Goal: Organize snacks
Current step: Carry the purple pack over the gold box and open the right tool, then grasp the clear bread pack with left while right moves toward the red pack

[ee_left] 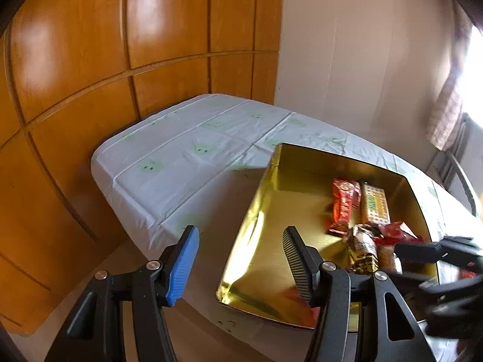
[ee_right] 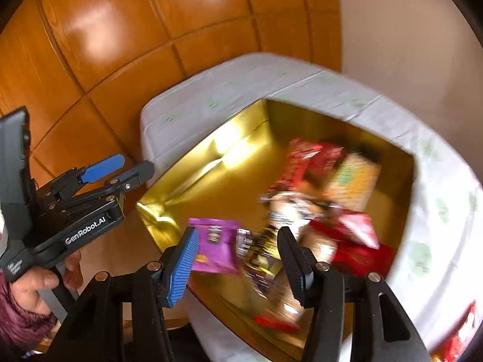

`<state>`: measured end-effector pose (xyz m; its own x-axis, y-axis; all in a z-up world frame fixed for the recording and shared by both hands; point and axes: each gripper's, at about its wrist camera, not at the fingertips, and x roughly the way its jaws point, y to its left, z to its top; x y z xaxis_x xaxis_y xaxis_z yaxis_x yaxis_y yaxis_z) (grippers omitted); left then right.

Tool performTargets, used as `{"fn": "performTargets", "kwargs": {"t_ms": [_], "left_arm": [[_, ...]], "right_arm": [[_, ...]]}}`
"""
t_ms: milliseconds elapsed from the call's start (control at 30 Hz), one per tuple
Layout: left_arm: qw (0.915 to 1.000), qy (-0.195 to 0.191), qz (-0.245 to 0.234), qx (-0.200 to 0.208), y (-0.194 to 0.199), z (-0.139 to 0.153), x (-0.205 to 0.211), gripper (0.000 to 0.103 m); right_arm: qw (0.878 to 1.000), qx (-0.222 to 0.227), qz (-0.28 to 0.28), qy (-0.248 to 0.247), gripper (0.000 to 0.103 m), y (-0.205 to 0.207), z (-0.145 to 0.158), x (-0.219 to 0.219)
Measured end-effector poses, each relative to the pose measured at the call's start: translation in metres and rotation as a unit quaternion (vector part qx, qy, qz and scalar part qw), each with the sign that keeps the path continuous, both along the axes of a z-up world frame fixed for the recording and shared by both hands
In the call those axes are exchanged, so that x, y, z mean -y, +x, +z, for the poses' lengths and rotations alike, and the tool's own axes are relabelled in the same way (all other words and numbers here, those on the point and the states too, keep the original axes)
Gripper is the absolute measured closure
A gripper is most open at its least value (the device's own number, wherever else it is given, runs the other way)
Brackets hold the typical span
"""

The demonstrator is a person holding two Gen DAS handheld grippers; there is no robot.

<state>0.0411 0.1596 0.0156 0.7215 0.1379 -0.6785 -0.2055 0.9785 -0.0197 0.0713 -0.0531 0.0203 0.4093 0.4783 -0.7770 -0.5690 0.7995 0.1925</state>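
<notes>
A gold box [ee_left: 302, 163] stands open on the table. Inside lie a red wrapper [ee_left: 342, 206], a cream and green biscuit pack [ee_left: 374, 206] and a brown and white bar [ee_left: 363, 252]. My left gripper [ee_left: 240, 264] hovers open over the box's near left corner with nothing between its fingers. In the blurred right wrist view my right gripper [ee_right: 238, 259] is open above the gold box [ee_right: 302, 120]. A purple packet [ee_right: 215, 246] and a foil bar [ee_right: 259, 253] lie below the gap, and the pads do not press on them. The left gripper [ee_right: 120, 169] shows beside the box.
A white cloth with green prints [ee_left: 181, 157] covers the table, which ends at a wooden panel wall [ee_left: 90, 60]. A chair [ee_left: 462, 181] stands at the far right. Red packets [ee_right: 459, 331] lie on the cloth right of the box. A person's hand [ee_right: 39, 283] holds the left gripper.
</notes>
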Motion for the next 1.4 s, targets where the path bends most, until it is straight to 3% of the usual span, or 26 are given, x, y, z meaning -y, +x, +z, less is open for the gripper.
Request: {"fn": "performTargets", "kwargs": {"t_ms": [500,900,1067,1167,1233,1400], "left_arm": [[0.9944,0.024,-0.102,-0.007,-0.016,-0.002,0.081,0.043],[0.9837,0.048,-0.173,-0.01,-0.023,0.001,0.137,0.043],[0.9788,0.054,-0.197,-0.014,-0.023,0.0,0.156,0.043],[0.976,0.057,-0.21,-0.017,-0.025,-0.001,0.168,0.043],[0.9736,0.061,-0.219,-0.019,-0.026,-0.001,0.176,0.043],[0.9676,0.071,-0.241,-0.02,-0.029,0.0,0.197,0.043]], "right_arm": [[0.988,0.036,-0.136,-0.071,0.048,-0.036,0.007,0.151],[0.959,0.03,-0.255,-0.123,0.048,-0.06,0.006,0.283],[0.938,0.017,-0.324,-0.12,0.048,-0.066,-0.01,0.34],[0.918,-0.005,-0.387,-0.091,0.048,-0.067,-0.026,0.378],[0.894,-0.036,-0.438,-0.09,0.048,-0.065,-0.034,0.401],[0.87,-0.06,-0.489,-0.031,0.048,-0.073,-0.034,0.434]]}}
